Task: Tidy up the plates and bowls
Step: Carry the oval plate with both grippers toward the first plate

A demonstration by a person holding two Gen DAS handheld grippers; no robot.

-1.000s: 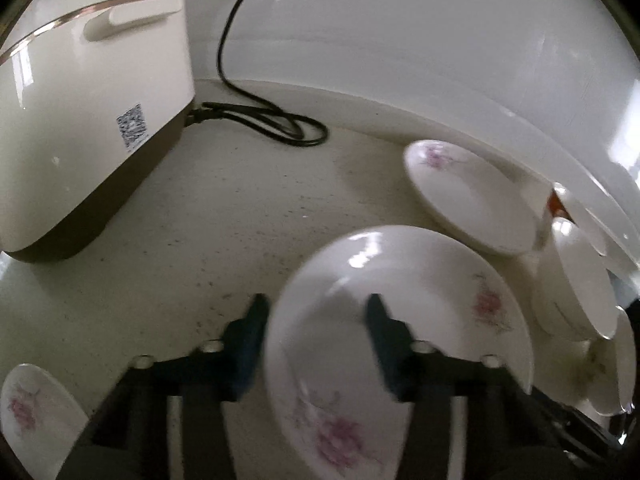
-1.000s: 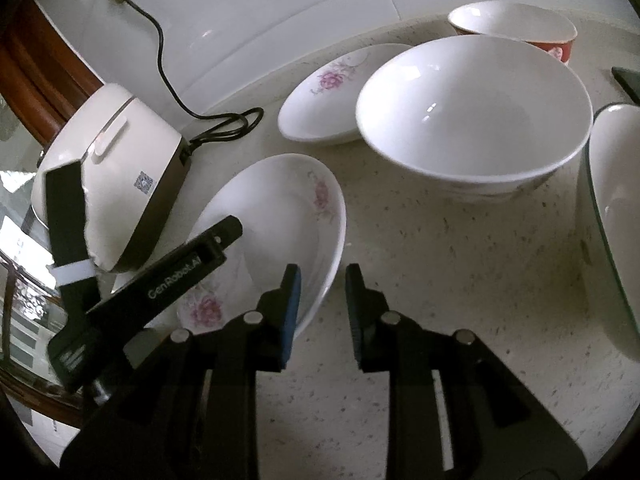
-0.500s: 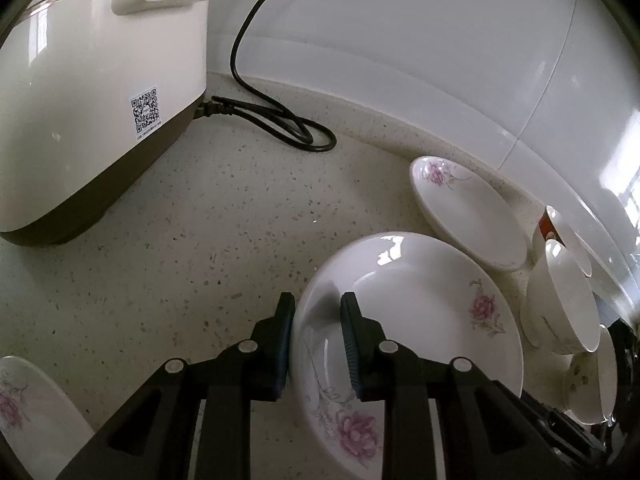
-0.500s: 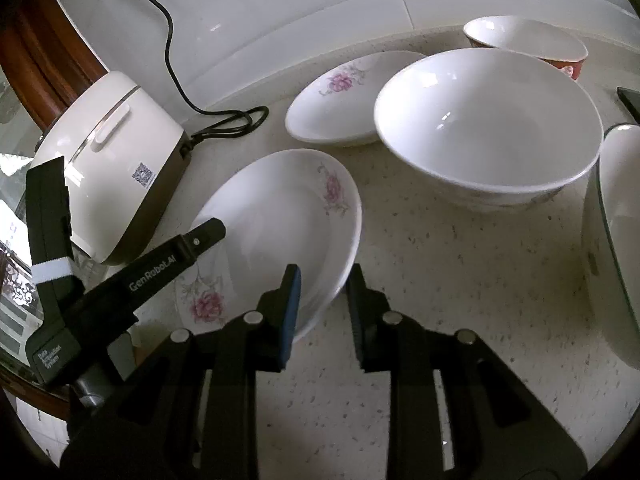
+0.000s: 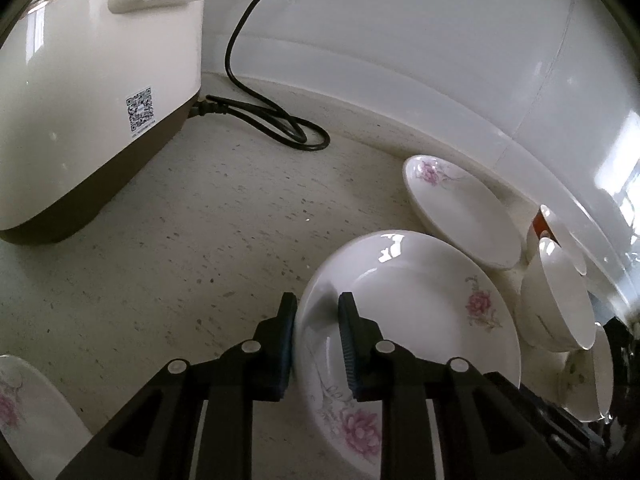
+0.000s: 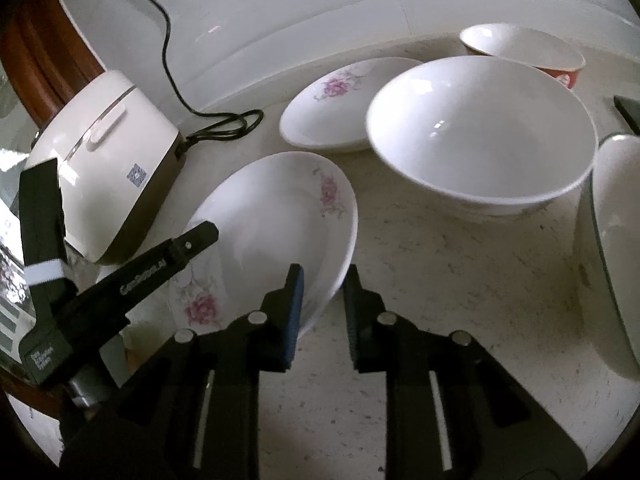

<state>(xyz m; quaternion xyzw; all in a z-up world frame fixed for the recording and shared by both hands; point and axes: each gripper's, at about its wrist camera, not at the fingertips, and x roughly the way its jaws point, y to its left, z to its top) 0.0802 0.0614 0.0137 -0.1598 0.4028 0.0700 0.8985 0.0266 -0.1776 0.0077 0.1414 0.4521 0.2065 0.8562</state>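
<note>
A white floral plate [image 5: 416, 320] is held between both grippers above the speckled counter. My left gripper [image 5: 316, 344] is shut on its left rim. My right gripper [image 6: 322, 308] is shut on its right rim [image 6: 280, 236]. A second floral plate [image 5: 460, 212] lies behind it near the wall, also in the right wrist view [image 6: 340, 100]. A large white bowl [image 6: 480, 132] sits to the right of it. A red-sided bowl [image 6: 524, 52] stands further back. A third floral plate [image 5: 28, 412] shows at the lower left.
A cream rice cooker [image 5: 88, 80] stands at the left with its black cord [image 5: 272, 116] coiled on the counter [image 5: 200, 220]. A green-rimmed bowl [image 6: 616, 248] is at the far right. A dark flat object [image 6: 630, 110] lies near the right edge.
The left gripper closed from wide open onto the plate's left rim. The plate, held at both rims, has lifted and shifted slightly; the right gripper stayed shut on it.
</note>
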